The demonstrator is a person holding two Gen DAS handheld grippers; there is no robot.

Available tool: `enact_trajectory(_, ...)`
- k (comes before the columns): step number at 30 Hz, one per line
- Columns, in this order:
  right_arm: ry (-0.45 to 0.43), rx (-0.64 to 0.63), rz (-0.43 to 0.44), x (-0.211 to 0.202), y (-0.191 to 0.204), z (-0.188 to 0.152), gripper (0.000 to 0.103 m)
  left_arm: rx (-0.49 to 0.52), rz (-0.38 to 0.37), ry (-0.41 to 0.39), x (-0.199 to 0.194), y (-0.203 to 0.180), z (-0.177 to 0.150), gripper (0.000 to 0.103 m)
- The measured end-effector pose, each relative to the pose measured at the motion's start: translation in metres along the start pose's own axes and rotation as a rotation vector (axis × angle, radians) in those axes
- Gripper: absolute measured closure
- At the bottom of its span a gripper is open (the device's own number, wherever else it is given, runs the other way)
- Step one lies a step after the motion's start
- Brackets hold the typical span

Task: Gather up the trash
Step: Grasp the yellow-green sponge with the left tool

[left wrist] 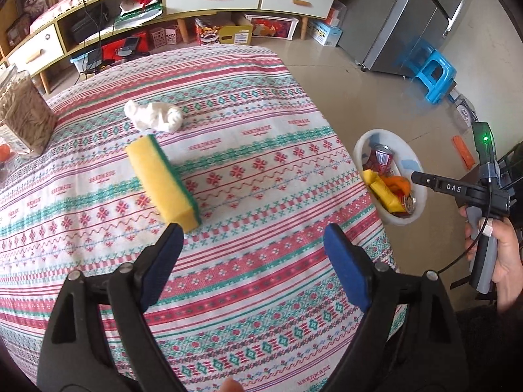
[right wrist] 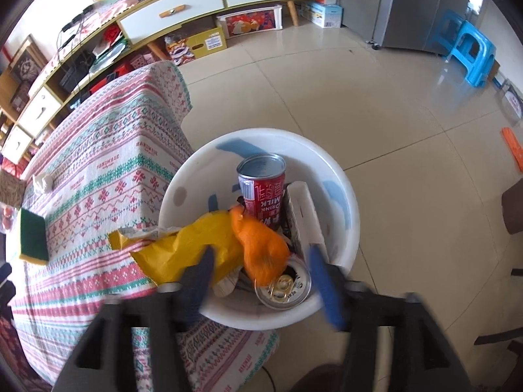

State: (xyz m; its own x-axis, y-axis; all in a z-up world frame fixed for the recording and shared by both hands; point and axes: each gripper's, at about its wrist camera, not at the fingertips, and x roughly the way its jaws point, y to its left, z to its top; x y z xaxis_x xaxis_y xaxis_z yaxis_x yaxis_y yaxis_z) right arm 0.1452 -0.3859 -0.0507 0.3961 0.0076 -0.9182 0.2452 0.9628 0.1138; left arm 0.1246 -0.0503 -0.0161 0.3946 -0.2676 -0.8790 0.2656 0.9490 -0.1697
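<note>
Both grippers stand released: right gripper [right wrist: 261, 261] over the white plastic basin [right wrist: 349, 202] – left gripper [left wrist: 251, 248] should straddle the near yellow-green sponge [left wrist: 163, 183], then clench squarely.

My right gripper [right wrist: 260, 269] smears with blur, both blue pads streaked, so I cannot tell whether they touch the trash under them. The yellow wrapper [right wrist: 183, 251] and orange peel [right wrist: 261, 248] cover much of the white basin [right wrist: 346, 196], hiding the foot of the red milk can [right wrist: 261, 189] (its label reads upside down). My left-side view cuts off the clear jar [left wrist: 23, 117] at its edge, and the table's edge hides part of the basin.
</note>
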Motion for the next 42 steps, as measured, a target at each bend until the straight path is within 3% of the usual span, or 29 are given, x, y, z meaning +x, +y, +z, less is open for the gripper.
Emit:
enact_trajectory(2, -0.004, -0.011, -0.002, -0.002, 0.006, 0.001, 0.03, -0.007, 0.014, 0.0, -0.002, 0.006, -0.001, 0.006)
enact_trajectory(10, -0.007, -0.055, 0.007, -0.006, 0.036, 0.001, 0.025, -0.054, 0.032, 0.01, -0.009, 0.034, -0.002, 0.006)
enact_trajectory(23, 0.004, -0.111, 0.073, -0.004, 0.087, 0.007, 0.022, -0.228, 0.118, 0.011, -0.013, 0.098, 0.005, 0.004)
enact_trajectory(28, 0.013, -0.134, 0.09, 0.001, 0.107, 0.01, 0.022, -0.312, 0.074, 0.031, 0.0, 0.11, 0.01, 0.004)
enact_trajectory(34, 0.025, -0.144, 0.102, 0.008, 0.123, 0.011, 0.022, -0.338, 0.02, 0.036, 0.021, 0.097, 0.023, 0.004)
enact_trajectory(40, 0.035, -0.148, 0.102, 0.012, 0.129, 0.01, 0.021, -0.331, -0.003, 0.074, 0.047, 0.083, 0.031, 0.016)
enact_trajectory(42, 0.037, -0.145, 0.103, 0.012, 0.129, 0.009, 0.021, -0.326, -0.003, 0.093, 0.055, 0.083, 0.031, 0.032)
